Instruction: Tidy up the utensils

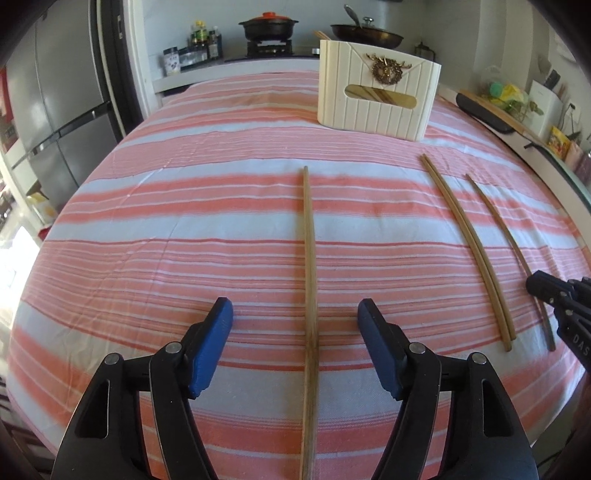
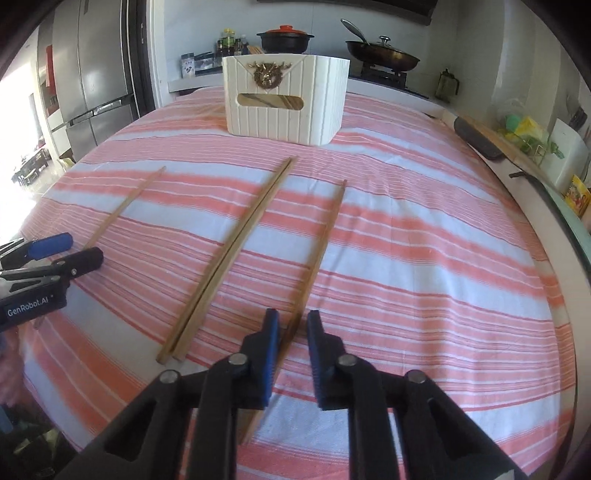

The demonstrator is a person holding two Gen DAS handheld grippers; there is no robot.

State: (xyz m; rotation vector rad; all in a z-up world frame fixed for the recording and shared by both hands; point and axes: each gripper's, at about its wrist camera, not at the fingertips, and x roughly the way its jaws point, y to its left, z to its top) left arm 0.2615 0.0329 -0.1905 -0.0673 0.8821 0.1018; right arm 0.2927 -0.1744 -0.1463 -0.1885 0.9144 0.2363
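A cream ribbed utensil holder (image 1: pixel 376 110) (image 2: pixel 284 118) stands at the far side of the pink striped cloth, with chopsticks showing through its slot. My left gripper (image 1: pixel 295 314) (image 2: pixel 86 247) is open, and a single wooden chopstick (image 1: pixel 308 240) (image 2: pixel 129 199) lies flat on the cloth between its blue pads, untouched. To its right lies a pair of chopsticks (image 1: pixel 469 240) (image 2: pixel 243 251) side by side. Further right, my right gripper (image 2: pixel 293 314) (image 1: pixel 543 295) has its pads drawn in narrow on the near end of another single chopstick (image 2: pixel 328 236) (image 1: pixel 495 214), which rests on the cloth.
Behind the table is a counter with a black pot (image 1: pixel 267 26), a wok (image 1: pixel 365 35) and bottles. A steel fridge (image 1: pixel 66 103) stands at the left. A dark board (image 2: pixel 480 140) and packets line the right edge.
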